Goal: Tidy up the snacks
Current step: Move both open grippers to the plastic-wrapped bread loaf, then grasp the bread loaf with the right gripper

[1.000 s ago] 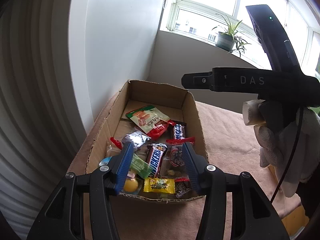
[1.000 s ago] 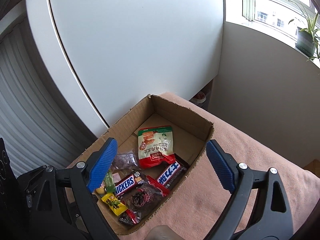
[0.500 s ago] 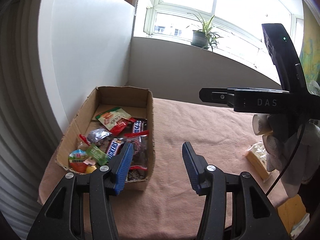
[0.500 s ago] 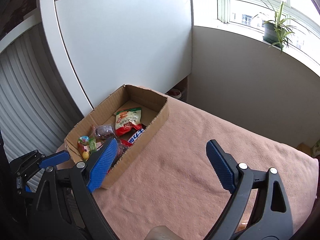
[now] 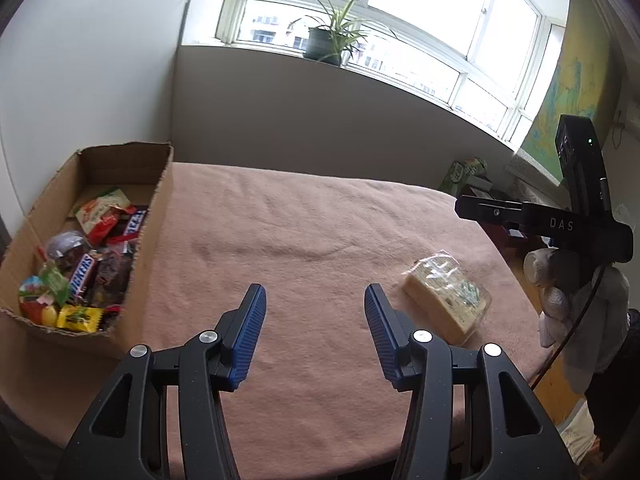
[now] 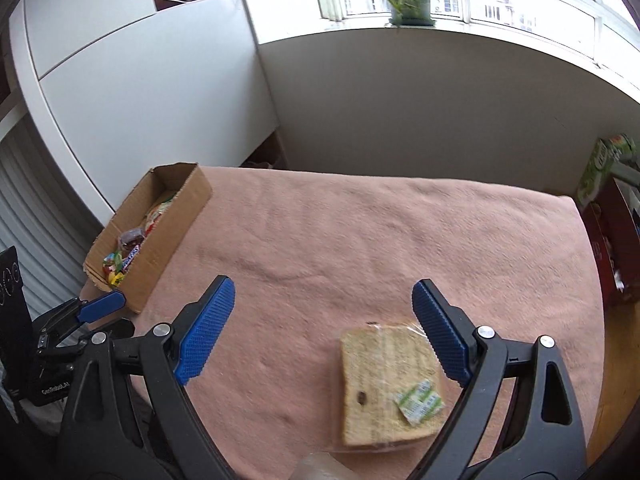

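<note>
A cardboard box (image 5: 154, 216) (image 6: 176, 216) filled with several wrapped snacks sits at the left end of the pink-covered table (image 5: 320, 232) (image 6: 360, 232). A slice of bread in clear wrap (image 5: 446, 298) (image 6: 390, 384) lies alone near the table's right front. My left gripper (image 5: 314, 306) hovers open over bare cloth, between the box and the bread. My right gripper (image 6: 324, 304) stands wide open just above the bread, whose right edge is under the right finger (image 6: 438, 336). Nothing is between either pair of pads. The left gripper's blue tip (image 6: 102, 304) shows at the left of the right wrist view.
A white cabinet (image 6: 140, 80) stands behind the box, with a slatted wall on its left. A potted plant (image 5: 326, 42) sits on the windowsill. A green carton (image 6: 604, 168) and red items stand on the floor past the table's right end. A gloved hand (image 5: 576, 300) holds the right gripper.
Both grippers have swung right, away from the box and over the open cloth. The wrapped bread has come into both views. Neither jaw opening has changed.
</note>
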Tool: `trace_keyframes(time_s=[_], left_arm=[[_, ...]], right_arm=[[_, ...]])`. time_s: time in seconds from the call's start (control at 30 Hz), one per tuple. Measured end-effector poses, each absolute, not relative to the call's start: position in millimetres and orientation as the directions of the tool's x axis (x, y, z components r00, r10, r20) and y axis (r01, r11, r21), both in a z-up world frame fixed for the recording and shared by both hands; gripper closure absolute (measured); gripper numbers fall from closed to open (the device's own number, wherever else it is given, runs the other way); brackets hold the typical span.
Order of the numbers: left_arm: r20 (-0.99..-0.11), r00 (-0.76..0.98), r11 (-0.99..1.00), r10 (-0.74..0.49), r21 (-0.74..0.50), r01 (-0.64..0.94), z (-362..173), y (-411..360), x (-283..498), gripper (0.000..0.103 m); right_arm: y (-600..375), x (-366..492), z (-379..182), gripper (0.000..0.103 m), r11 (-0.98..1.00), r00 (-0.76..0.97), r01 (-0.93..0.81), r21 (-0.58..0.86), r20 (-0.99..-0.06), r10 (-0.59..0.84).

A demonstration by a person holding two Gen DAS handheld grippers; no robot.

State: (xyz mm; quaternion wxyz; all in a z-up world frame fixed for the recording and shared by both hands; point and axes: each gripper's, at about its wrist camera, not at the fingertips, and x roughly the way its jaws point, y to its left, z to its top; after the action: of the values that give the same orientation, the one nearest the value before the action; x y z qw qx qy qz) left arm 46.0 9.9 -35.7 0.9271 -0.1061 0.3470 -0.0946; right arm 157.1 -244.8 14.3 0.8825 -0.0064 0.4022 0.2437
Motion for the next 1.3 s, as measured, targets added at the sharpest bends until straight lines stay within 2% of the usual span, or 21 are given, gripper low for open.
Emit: trace_keyframes(time_s=[0.3,0.47,0.57,0.63,0.7,0.73,0.97,1.1,1.2,1.3], left_arm=[[-0.649,0.631,0.897,-0.425,-0.392,0.202,-63,-43,62,0.053],[-0.648,0.572,0.855,-0.503,-0.470,0.220,-78,-64,70,0.053],[-0.658,0.529,0.836,-0.536,-0.499,0.227,-85,-78,76,0.053],[-0.663,0.507,0.828,-0.550,-0.510,0.231,-89,-88,81,0.053],[-0.669,0.481,0.818,-0.567,-0.529,0.229,-94,-98,86,0.053],[-0.671,0.470,0.813,-0.573,-0.537,0.225,-97,-102,88,0.053],[-0.674,0.435,0.793,-0.597,-0.578,0.194,-110,-113,103,0.053],[-0.669,0.432,0.788,-0.605,-0.581,0.205,-112,-112,104,0.053],[-0.667,0.429,0.787,-0.609,-0.576,0.221,-111,-113,104,0.060],[-0.667,0.432,0.790,-0.607,-0.568,0.233,-108,-117,103,0.062]], right_arm=[[-307,163,-31,0.011,0.900,0.483,-0.350,0.259,-0.773,0.411],[-323,169,-51,0.021,0.879,0.419,-0.325,0.350,-0.780,0.465],[-327,170,-61,0.021,0.866,0.385,-0.320,0.385,-0.782,0.490],[-329,172,-66,0.024,0.855,0.364,-0.320,0.409,-0.780,0.509],[-332,174,-73,0.037,0.839,0.334,-0.309,0.447,-0.775,0.536],[-334,175,-76,0.039,0.832,0.322,-0.301,0.467,-0.771,0.549],[-340,179,-92,0.043,0.788,0.261,-0.259,0.559,-0.745,0.614],[-337,178,-95,0.044,0.784,0.260,-0.257,0.566,-0.740,0.620],[-336,175,-96,0.046,0.781,0.257,-0.259,0.568,-0.739,0.623],[-330,170,-94,0.048,0.780,0.252,-0.271,0.564,-0.741,0.623]])
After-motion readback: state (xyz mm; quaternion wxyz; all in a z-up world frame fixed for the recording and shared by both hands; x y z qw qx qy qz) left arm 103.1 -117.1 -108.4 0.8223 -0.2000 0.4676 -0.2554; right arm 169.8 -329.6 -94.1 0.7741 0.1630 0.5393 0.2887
